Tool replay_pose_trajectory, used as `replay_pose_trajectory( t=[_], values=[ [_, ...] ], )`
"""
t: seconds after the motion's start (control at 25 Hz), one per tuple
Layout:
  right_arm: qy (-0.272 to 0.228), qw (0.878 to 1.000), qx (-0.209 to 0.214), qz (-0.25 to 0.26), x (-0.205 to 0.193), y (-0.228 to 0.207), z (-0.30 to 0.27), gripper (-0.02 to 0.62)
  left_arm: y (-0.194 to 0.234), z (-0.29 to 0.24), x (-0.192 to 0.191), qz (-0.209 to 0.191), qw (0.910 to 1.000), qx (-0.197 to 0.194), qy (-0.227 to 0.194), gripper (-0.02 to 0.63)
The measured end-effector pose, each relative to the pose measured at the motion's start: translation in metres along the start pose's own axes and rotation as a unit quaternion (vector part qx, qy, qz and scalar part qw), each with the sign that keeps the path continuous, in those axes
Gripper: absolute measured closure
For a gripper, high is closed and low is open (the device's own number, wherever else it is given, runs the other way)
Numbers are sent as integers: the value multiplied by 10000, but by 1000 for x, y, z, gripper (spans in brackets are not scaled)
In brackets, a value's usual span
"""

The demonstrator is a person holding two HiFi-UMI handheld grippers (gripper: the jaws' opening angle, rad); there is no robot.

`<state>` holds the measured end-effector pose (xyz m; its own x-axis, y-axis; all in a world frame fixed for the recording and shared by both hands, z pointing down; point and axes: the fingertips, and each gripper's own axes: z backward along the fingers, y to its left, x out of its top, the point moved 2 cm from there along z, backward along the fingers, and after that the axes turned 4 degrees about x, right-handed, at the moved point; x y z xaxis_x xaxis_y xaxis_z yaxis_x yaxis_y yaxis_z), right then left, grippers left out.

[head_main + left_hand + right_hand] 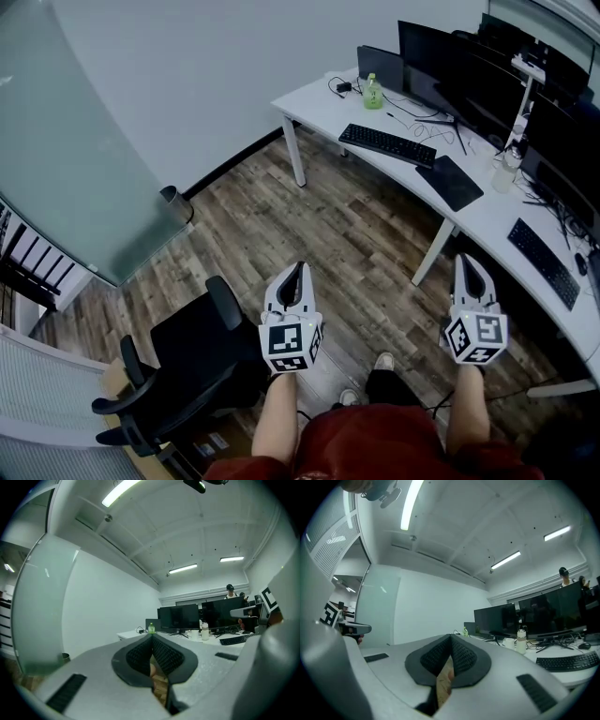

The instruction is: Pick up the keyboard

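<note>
A black keyboard (386,144) lies on the white desk (314,97) at the far side, in front of the monitors. A second black keyboard (544,262) lies further right on the same desk and shows in the right gripper view (569,660). My left gripper (298,266) and right gripper (466,258) are held level over the wooden floor, well short of the desk. Both are shut with nothing between the jaws. In the left gripper view the closed pads (161,656) meet in a line, and the right gripper's pads (461,658) do the same.
A green bottle (373,92) stands near the desk's far corner, with a dark pad (451,181) and a clear bottle (507,169) to the right. A black office chair (187,366) is at my lower left. A small bin (174,202) stands by the glass wall.
</note>
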<state>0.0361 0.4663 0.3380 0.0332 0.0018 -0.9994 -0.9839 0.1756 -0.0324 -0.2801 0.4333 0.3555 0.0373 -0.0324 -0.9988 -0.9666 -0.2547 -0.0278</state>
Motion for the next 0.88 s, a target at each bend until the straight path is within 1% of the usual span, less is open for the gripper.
replay_pose_trajectory(
  t=[0.16, 0.28, 0.68, 0.88],
  values=[
    [59, 10000, -6, -46, -11, -15, -19, 598, -6, -23, -6, 4, 10000, -50, 33, 598],
    [107, 9999, -40, -103, -15, -27, -45, 598, -7, -49, -6, -56, 9999, -100, 78, 598],
    [211, 9994, -57, -253, -28, -95, -149, 598, -20, -166, -12, -123, 9994, -98, 300, 598],
    [271, 9992, 35, -300, -33, -120, -202, 598, -21, -219, -11, -134, 9993, 21, 347, 598]
  ],
)
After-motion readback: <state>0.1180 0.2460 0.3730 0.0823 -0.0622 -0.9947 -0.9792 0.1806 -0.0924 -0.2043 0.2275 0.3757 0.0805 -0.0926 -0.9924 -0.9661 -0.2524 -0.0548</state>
